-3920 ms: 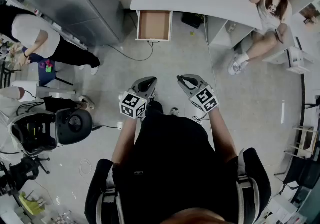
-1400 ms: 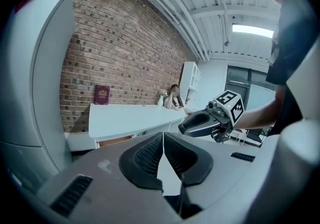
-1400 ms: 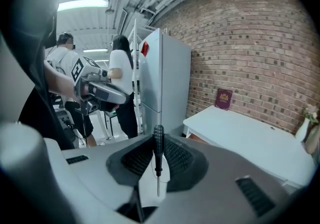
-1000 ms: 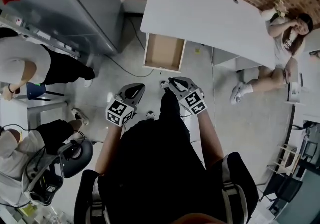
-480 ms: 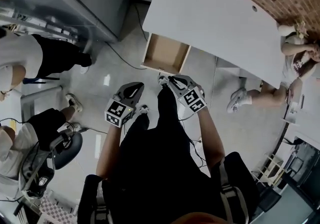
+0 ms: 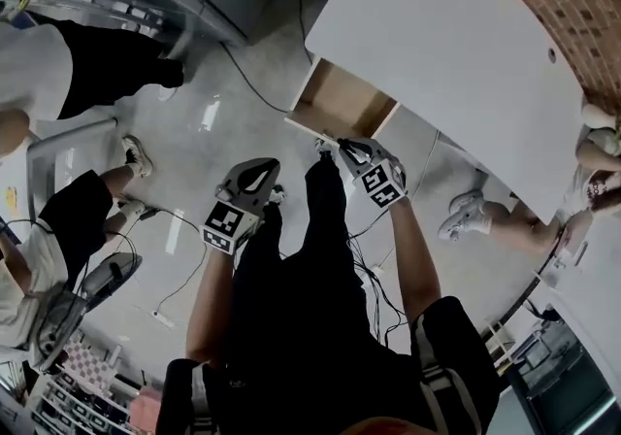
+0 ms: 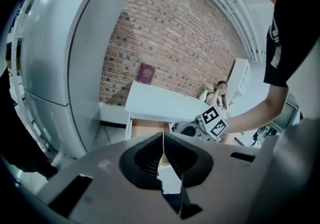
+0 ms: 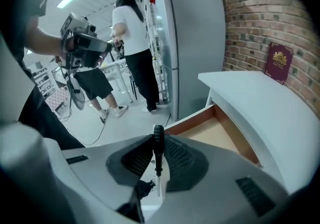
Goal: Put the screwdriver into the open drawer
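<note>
Now I hold my right tool (image 8: 159, 140) clamped on the screwdriver (image 8: 158, 154) near the open drawer (image 8: 223, 135); left tool (image 7: 163, 143) closed, empty.

1. Head view: from high overhead, aimed steeply down at the floor (image 6: 233, 93), the white desk (image 6: 456, 45) and its open drawer (image 6: 342, 105).
2. Left gripper view: low and farther back, facing the desk's front edge, the drawer beneath it and the brick wall (image 7: 165, 43) behind.
3. Right gripper view: nearest, looking along the desk's front edge, just over the drawer's front corner.
4. Shared by all three: desk and drawer.
</note>
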Available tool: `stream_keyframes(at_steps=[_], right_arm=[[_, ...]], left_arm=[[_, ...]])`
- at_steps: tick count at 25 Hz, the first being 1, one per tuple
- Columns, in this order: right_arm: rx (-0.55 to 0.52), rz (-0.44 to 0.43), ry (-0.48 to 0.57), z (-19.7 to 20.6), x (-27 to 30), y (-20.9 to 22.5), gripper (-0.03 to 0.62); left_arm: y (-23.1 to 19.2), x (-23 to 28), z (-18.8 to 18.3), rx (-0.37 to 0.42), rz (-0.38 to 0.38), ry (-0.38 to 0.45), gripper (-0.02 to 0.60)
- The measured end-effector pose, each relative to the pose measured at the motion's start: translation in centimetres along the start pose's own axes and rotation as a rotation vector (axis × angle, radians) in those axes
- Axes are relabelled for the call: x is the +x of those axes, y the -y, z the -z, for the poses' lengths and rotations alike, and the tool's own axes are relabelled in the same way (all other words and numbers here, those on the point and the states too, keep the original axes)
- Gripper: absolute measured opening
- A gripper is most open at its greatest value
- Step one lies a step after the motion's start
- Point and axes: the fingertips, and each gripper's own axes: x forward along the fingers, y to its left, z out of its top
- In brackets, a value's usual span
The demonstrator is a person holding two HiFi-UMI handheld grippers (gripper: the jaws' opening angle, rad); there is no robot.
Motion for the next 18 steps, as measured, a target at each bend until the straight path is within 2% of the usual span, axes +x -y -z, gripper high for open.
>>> stream_keyframes(at_steps=[7,12,18], right_arm=[[-0.011,-0.106,-0.068,3.6,7.5,3.1,0.123],[-0.013,-0.130,-0.138,6.7,11.9,4.9,0.123],[-0.036,-0.150,-0.232,9.1,17.4,6.7,0.123]], left_arm=[[-2.1,2.9,2.3,-0.078,-0.046,-0.022,0.020],[-3.0,4.0,4.7,-0.145,-0.089,-0.035,0.020],[-5.5,5.7,5.2,-0.177,-0.104,-0.019,0.020]])
